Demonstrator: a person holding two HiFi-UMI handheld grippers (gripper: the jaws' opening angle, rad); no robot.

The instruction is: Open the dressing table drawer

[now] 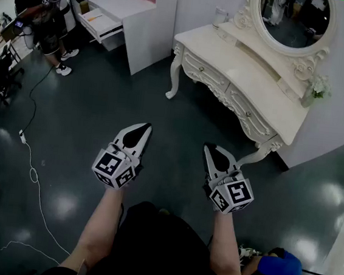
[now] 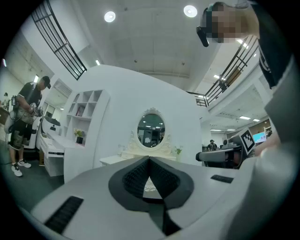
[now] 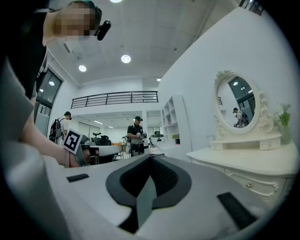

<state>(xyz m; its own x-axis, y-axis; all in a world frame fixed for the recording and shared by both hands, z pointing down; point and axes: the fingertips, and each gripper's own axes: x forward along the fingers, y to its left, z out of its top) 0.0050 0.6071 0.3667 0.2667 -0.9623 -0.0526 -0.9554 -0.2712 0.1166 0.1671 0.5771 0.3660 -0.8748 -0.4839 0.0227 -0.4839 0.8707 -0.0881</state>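
Note:
The cream dressing table (image 1: 268, 95) with an oval mirror (image 1: 292, 18) stands at the upper right, and its carved drawers (image 1: 218, 79) are closed along the front. My left gripper (image 1: 147, 127) and right gripper (image 1: 209, 147) hover over the dark floor, well short of the table, both shut and empty. In the left gripper view the jaws (image 2: 149, 159) meet with the dressing table (image 2: 123, 159) far ahead. In the right gripper view the jaws (image 3: 151, 157) are also together, and the table's drawer front (image 3: 251, 183) lies off to the right.
A white desk with shelving (image 1: 133, 14) stands at the upper left, with a person (image 1: 45, 10) beside it. A white cable (image 1: 32, 171) trails over the floor on the left. Someone in blue (image 1: 277, 270) crouches at the lower right. A small flower pot (image 1: 318, 88) sits on the tabletop.

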